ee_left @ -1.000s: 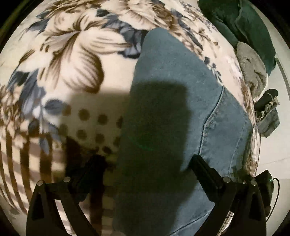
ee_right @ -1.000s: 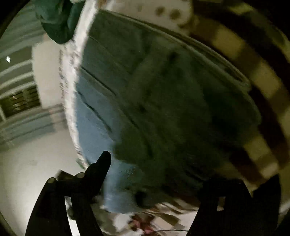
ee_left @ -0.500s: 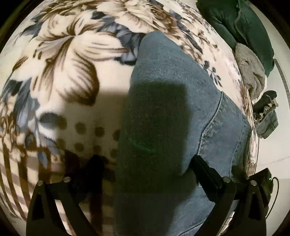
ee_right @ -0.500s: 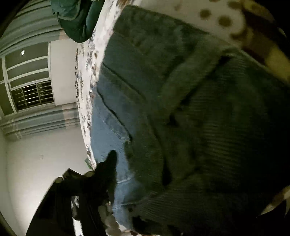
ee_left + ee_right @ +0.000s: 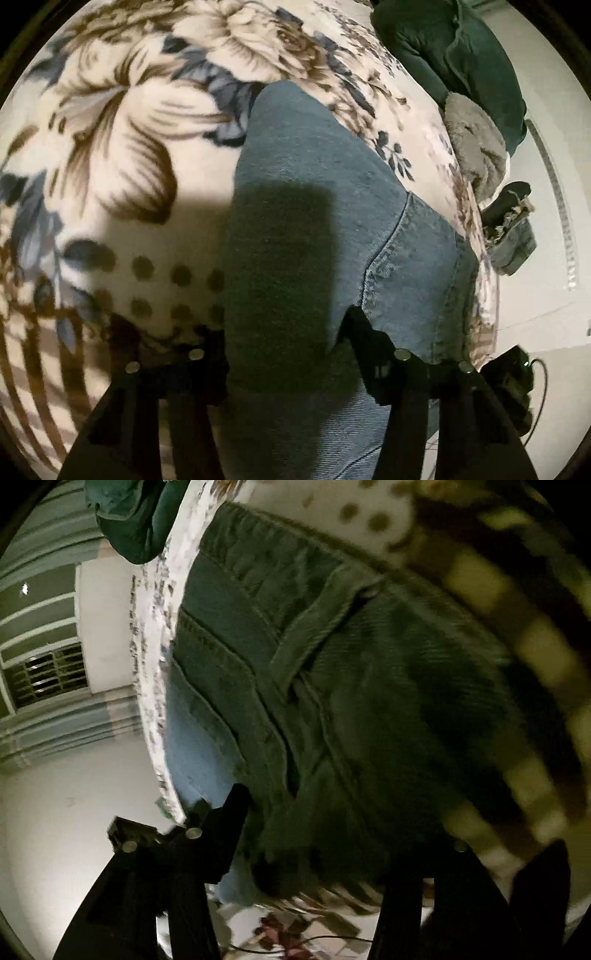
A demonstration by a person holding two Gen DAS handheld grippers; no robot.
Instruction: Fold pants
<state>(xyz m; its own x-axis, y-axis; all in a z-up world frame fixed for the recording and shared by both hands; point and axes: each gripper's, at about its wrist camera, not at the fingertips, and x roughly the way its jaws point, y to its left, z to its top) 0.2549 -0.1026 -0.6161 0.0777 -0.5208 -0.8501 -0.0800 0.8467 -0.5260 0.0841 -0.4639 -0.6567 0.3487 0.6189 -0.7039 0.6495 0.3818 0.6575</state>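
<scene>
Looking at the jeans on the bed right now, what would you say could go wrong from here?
The left tongs are closing across thick layered jeans and may pinch only the top layer. The jeans lie close to the blanket edge, so a pull might drag them off. The right tongs are opening and could lose the waistband.

The pants (image 5: 314, 229) lie on the blanket (image 5: 122, 155) that covers the bed. In the left wrist view they run from 6 o'clock up to about 12 o'clock, with bare blanket at 9 o'clock. A heap of clothing (image 5: 461, 62) sits at 1 o'clock on the bed's far edge, and a smaller bundle (image 5: 509, 232) hangs near 3 o'clock, seemingly off the edge. In the right wrist view the window (image 5: 40, 672) stands at 9 o'clock, beyond the bed's edge.
</scene>
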